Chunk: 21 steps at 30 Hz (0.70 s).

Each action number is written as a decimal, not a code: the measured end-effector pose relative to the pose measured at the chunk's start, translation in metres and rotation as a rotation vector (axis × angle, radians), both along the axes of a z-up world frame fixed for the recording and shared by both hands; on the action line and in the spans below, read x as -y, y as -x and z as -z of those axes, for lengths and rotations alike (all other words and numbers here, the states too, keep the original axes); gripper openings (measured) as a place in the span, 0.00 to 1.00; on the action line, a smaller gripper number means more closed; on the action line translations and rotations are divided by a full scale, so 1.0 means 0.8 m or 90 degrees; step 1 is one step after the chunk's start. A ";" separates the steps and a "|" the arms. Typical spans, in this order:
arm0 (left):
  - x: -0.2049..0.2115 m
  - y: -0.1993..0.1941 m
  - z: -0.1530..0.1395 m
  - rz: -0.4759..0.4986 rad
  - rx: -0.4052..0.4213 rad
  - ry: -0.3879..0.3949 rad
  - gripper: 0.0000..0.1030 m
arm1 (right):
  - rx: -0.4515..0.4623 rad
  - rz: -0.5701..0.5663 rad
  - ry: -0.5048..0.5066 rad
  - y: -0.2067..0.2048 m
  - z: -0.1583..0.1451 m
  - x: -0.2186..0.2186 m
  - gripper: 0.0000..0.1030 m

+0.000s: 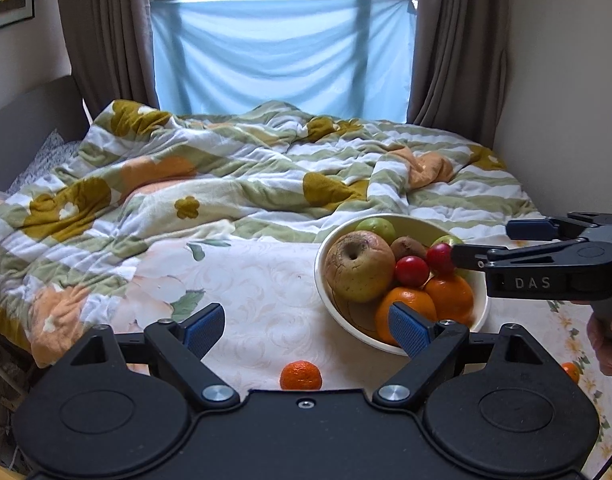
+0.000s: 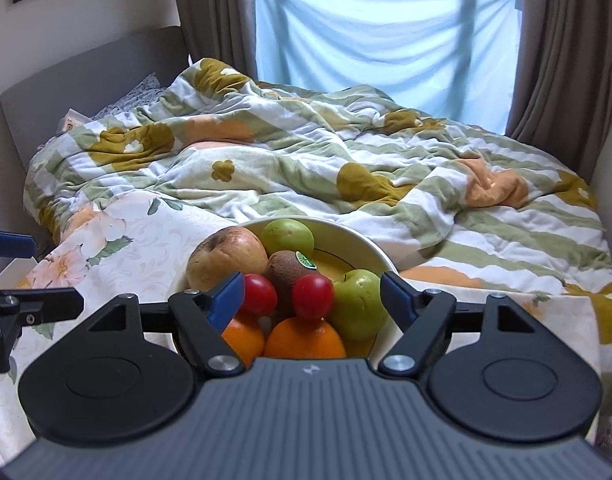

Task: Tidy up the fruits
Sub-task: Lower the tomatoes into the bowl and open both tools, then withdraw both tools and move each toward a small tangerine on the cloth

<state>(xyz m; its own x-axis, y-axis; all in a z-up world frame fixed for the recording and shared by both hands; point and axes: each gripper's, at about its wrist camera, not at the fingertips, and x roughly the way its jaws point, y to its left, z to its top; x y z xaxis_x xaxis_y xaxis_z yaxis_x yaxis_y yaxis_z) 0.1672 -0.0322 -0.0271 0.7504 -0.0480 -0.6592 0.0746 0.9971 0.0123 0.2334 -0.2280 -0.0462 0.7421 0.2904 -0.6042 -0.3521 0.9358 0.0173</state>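
On the bed's floral cloth, a cream bowl (image 1: pixel 482 300) already holds a large apple (image 1: pixel 360 266), oranges, green fruit, a kiwi and two small red fruits. Both the left gripper (image 1: pixel 308 326) and right gripper (image 2: pixel 312 294) have their fingers spread wide, holding nothing. One mandarin (image 1: pixel 300 375) lies loose on the cloth near the bowl, another (image 1: pixel 570 372) at the right edge; both look left to gather.

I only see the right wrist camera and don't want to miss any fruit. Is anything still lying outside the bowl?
Observer: Yes, a tangerine lies on the tablecloth, just in front of the left gripper.
Operator: Only that one?
Observer: No, a second orange fruit peeks out further right, beside the person's hand.
Operator: Is the left gripper free to take one?
Observer: Yes, it is open with nothing between its fingers.
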 end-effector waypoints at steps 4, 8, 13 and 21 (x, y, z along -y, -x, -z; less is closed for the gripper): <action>-0.004 0.017 -0.014 0.021 0.015 -0.004 0.90 | 0.004 0.029 0.013 0.026 -0.018 -0.002 0.90; -0.012 0.032 -0.028 0.035 0.027 -0.001 0.90 | 0.004 0.064 0.016 0.052 -0.035 -0.001 0.91; -0.020 0.046 -0.039 0.052 0.037 -0.003 0.92 | 0.000 0.115 0.020 0.087 -0.052 0.001 0.97; -0.025 0.054 -0.032 0.105 0.028 -0.007 0.98 | -0.019 0.218 0.025 0.140 -0.058 0.012 1.00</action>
<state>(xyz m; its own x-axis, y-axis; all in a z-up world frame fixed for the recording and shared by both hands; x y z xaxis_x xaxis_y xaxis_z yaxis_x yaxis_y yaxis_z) 0.1239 -0.0121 -0.0017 0.7607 -0.1661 -0.6275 0.2366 0.9712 0.0298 0.1217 -0.2377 -0.0002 0.7739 0.0040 -0.6333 -0.0180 0.9997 -0.0157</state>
